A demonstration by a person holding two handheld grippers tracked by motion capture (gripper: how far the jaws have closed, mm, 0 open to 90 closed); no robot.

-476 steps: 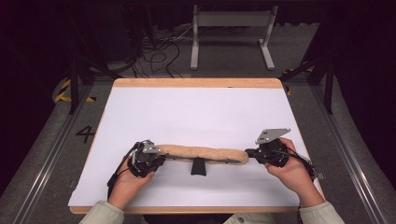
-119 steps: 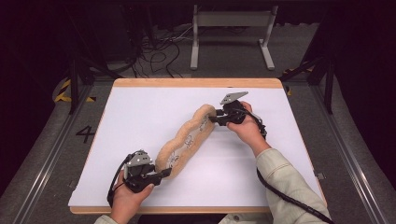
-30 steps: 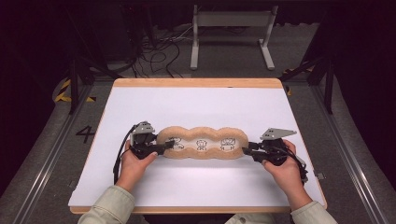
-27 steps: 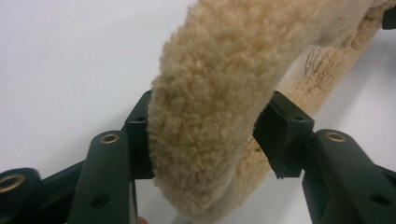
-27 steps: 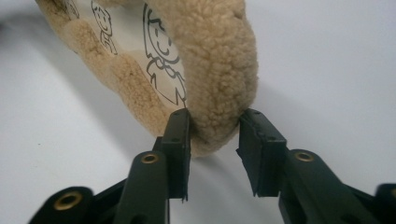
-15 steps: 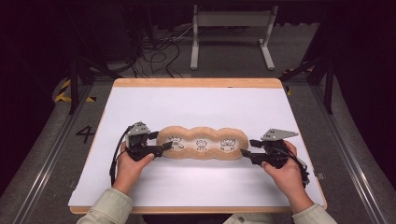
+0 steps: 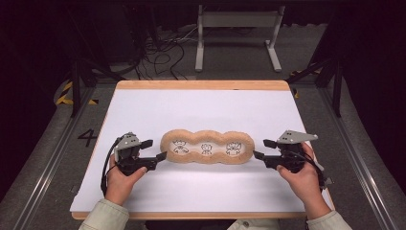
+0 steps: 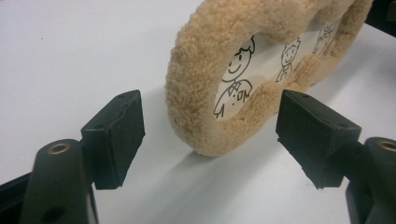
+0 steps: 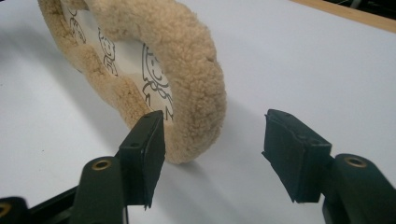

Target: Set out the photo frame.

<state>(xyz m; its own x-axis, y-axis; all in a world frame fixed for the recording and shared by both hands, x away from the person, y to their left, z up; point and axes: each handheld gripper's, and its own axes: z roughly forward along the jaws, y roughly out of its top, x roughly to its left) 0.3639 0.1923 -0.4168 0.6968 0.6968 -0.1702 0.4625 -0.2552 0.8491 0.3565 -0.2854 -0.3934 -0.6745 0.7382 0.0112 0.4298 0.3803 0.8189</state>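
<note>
One tan fleecy three-lobed frame with cartoon figures (image 7: 207, 147) flat on white tabletop (image 7: 206, 108), long axis left to right. Flanked by left gripper (image 7: 154, 150) and right gripper (image 7: 262, 149), fingers spread apart, clear of both ends.

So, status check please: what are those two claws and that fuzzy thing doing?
Left gripper open, right gripper open. Tan fleecy three-lobed cushion with cartoon figures flat on white table, ungripped. Nothing blocking.

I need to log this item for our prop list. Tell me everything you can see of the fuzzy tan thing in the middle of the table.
The plush piece is a long, three-lobed pad with a thick, fleecy tan border around a white face. The face carries three black line drawings of cartoon figures, one per lobe. It lies flat on the white table, lengthwise from side to side, between the left tongs and right tongs. Both tongs are open at its ends, and neither grips it.
</note>
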